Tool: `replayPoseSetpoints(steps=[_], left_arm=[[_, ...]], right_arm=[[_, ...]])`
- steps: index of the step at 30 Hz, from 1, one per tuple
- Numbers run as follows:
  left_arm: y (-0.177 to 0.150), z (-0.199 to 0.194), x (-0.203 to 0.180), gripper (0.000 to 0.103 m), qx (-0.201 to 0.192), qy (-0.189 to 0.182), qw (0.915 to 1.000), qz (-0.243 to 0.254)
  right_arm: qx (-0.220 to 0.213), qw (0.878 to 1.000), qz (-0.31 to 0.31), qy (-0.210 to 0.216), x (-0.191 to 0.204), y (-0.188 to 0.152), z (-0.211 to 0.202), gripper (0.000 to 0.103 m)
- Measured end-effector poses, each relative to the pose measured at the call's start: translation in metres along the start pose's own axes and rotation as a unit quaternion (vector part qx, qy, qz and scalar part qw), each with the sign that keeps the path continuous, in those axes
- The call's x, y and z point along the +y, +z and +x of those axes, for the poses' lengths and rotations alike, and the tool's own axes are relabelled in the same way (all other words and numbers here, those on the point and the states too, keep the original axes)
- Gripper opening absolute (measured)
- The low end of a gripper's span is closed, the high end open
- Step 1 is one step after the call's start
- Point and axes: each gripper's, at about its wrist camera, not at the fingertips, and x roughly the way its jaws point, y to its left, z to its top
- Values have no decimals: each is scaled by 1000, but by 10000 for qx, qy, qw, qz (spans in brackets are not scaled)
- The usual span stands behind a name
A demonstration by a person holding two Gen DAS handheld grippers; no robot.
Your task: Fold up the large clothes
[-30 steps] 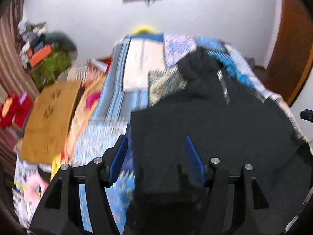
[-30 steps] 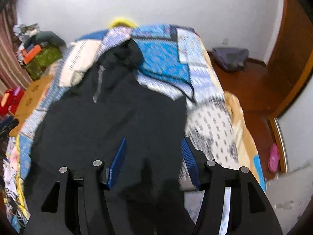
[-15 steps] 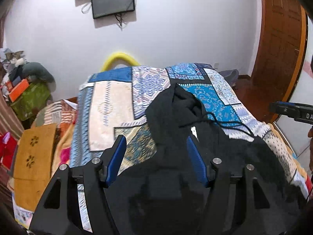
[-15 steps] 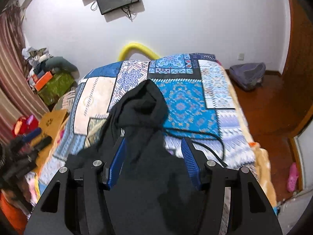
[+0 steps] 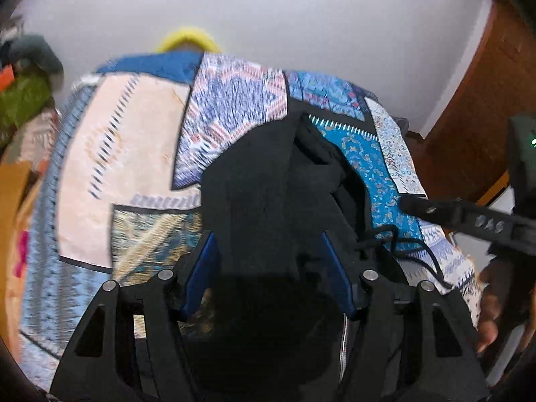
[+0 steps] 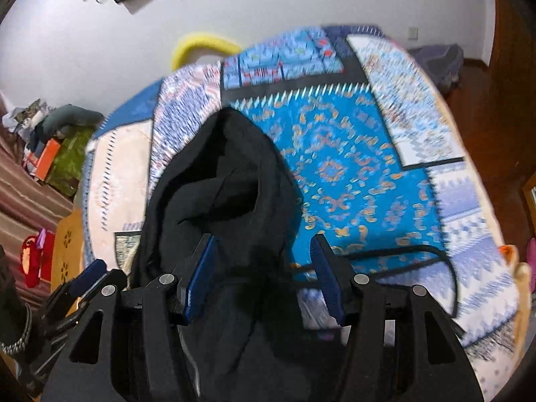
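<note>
The hoodie (image 5: 268,181) lies on the quilt (image 5: 134,140) that covers the bed, its hood (image 6: 231,167) toward the far wall (image 5: 301,23) and its cord (image 6: 395,254) trailing off to the right across the quilt. The left gripper (image 5: 266,268) and right gripper (image 6: 264,274) both hang over the hoodie's near part, the right one's arm reaching in from the right edge of the left wrist view. A hoop (image 6: 204,47) stands behind the bed, clutter (image 6: 57,147) lies left of it, and a door (image 5: 475,114) stands to the right.

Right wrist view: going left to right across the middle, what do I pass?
Orange box → green bag → black hoodie's hood → bright blue quilt panel → wooden door.
</note>
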Motion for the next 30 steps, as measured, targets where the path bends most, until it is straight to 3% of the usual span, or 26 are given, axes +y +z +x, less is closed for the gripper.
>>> replayPoseSetpoints(steps=[4,7,10,12,15,20,24,30], left_arm=[[0,40,7,50,420,-375,9975,-428],[-4,58,11,49,549,-582,9951,-578],[-4,61,12,29,480,-380,9968,-510],[-5,58,12,16,499,-360,9972,-427],[-6,46,11,10,571,-337,9972,-349],[-5,-5,0,9,475,-741,9959,-233],[-12,-63,-22,9,249,-732,9968,205],[-63,-142,-43,9,135,-768,9948,662]], right_arm=[[261,9996,-61,-132,5,0,36,54],[510,9987,-25,-60,3,-5,58,53],[555,9984,-24,-93,2,-6,62,37],[520,9985,-53,-146,3,-8,58,18],[317,9991,-237,-143,7,-13,34,15],[-125,9980,-613,-13,19,-25,-28,14],[-307,9932,-1127,6,41,-50,-72,13],[-348,9864,-1585,267,50,-105,-125,12]])
